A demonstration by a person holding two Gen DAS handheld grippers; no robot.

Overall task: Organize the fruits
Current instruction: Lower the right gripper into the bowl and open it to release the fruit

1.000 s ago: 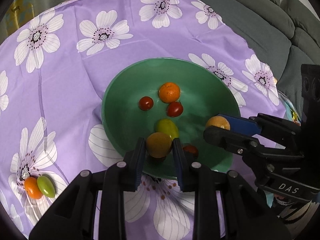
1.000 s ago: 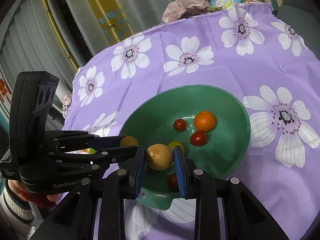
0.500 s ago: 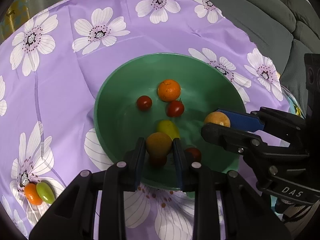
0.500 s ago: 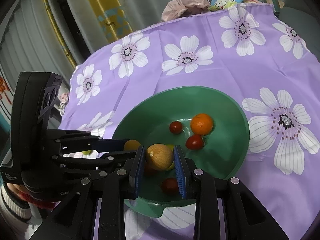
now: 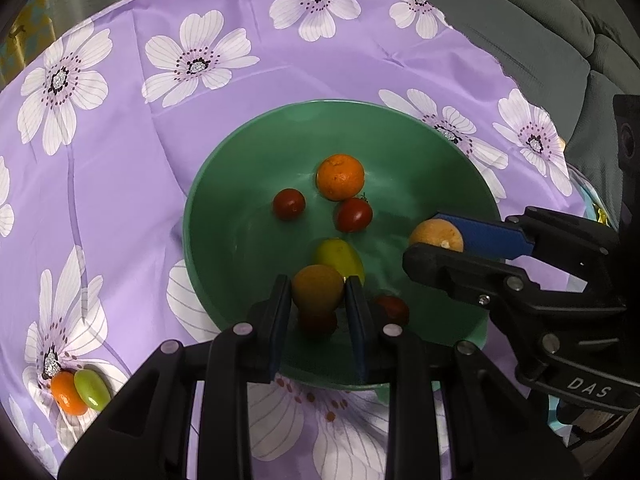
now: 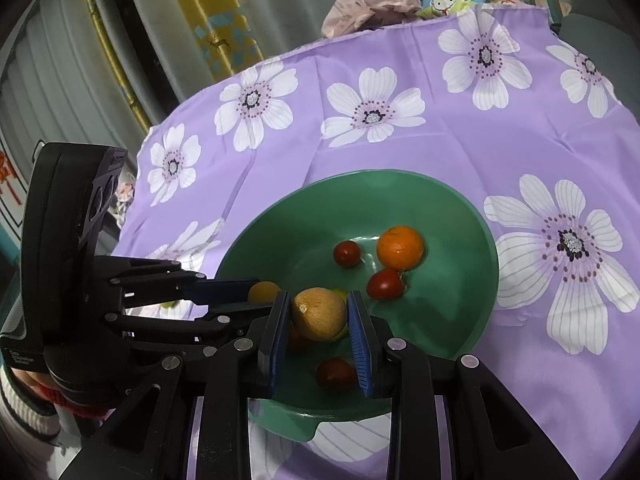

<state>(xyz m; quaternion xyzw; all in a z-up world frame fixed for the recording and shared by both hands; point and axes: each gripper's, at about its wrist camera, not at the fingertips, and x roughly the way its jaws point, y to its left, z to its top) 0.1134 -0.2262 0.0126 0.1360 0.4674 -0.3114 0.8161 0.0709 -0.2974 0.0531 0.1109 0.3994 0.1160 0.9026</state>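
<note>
A smooth, round green bowl (image 5: 224, 184) sits on a desk draped in glossy purple cloth (image 5: 120, 184) printed with white flowers. Inside lie a dimpled orange (image 5: 340, 176), two shiny red tomatoes and a yellow-green fruit. The left hand-held gripper (image 5: 318, 300) is clenched on a dull brownish-orange round fruit (image 5: 317, 288) above the bowl's near side. The right hand-held gripper (image 6: 319, 314) clamps a pale, rough-skinned orange fruit (image 6: 319, 313) over the bowl.

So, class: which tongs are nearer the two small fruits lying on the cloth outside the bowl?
Left. The left tongs are over the green bowl's near side; the right tongs are farther from the two small fruits.
</note>
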